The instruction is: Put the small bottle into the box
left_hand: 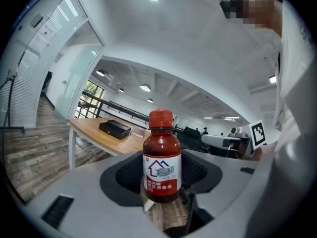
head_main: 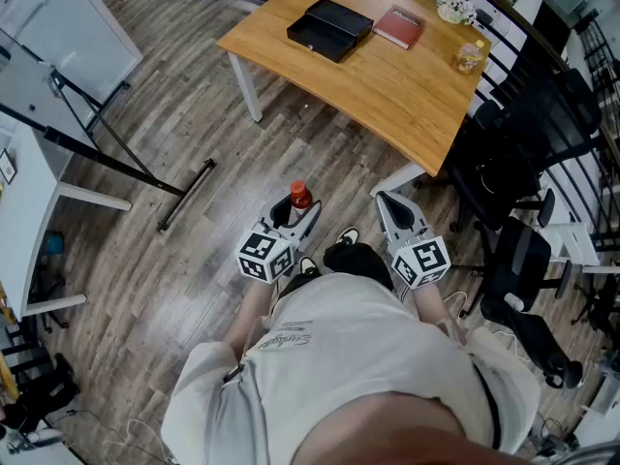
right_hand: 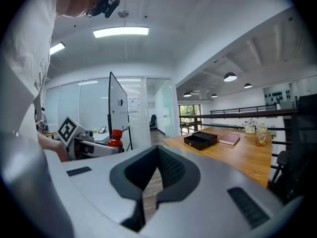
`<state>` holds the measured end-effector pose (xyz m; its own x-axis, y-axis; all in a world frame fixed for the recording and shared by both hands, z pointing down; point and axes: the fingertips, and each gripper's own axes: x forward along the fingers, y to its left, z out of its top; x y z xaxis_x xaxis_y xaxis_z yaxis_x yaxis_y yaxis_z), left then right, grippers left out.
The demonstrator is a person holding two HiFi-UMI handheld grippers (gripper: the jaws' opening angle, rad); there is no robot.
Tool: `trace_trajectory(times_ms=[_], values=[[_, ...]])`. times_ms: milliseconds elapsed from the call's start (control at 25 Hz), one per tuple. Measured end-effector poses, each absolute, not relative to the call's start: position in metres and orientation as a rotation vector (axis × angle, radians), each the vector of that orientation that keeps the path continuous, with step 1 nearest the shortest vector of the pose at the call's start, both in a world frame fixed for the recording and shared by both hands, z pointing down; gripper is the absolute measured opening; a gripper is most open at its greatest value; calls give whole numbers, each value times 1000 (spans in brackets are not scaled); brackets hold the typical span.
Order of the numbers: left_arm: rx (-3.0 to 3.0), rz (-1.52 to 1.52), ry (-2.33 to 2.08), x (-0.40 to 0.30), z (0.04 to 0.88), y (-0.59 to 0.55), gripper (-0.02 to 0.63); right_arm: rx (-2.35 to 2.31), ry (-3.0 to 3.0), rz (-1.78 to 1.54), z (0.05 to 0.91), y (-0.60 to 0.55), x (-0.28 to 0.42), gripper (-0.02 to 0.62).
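Half small bottle (head_main: 301, 196) hidden by left hand-held gripper (head_main: 297, 209).

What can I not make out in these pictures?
- Head view: small bottle below its cap, hidden by the left gripper.
- Head view: inside of the black box, too small and dark.
- Left gripper view: print on the label, too blurred.
- Head view: title on the red book, too small.

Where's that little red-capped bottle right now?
In the head view, the small bottle is held upright in the left claw over the wooden floor, well short of the table carrying the black box.
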<state>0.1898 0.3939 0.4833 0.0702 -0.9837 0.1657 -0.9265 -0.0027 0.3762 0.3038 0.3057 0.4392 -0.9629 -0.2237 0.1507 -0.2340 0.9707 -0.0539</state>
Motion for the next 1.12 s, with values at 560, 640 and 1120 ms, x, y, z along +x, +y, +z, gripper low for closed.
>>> trace_trajectory(times_ms=[560,640,1120], values=[[1953,-141,-1931,158,473,348,225,368,-3000,129,444,251,280,-5],[1957,-118,-1941,147,466,328,225,372,-2991,127,447,229,272,-5],[1999,50,-1854,93,446,179,225,292,-3048,224,465,94,181,-5]])
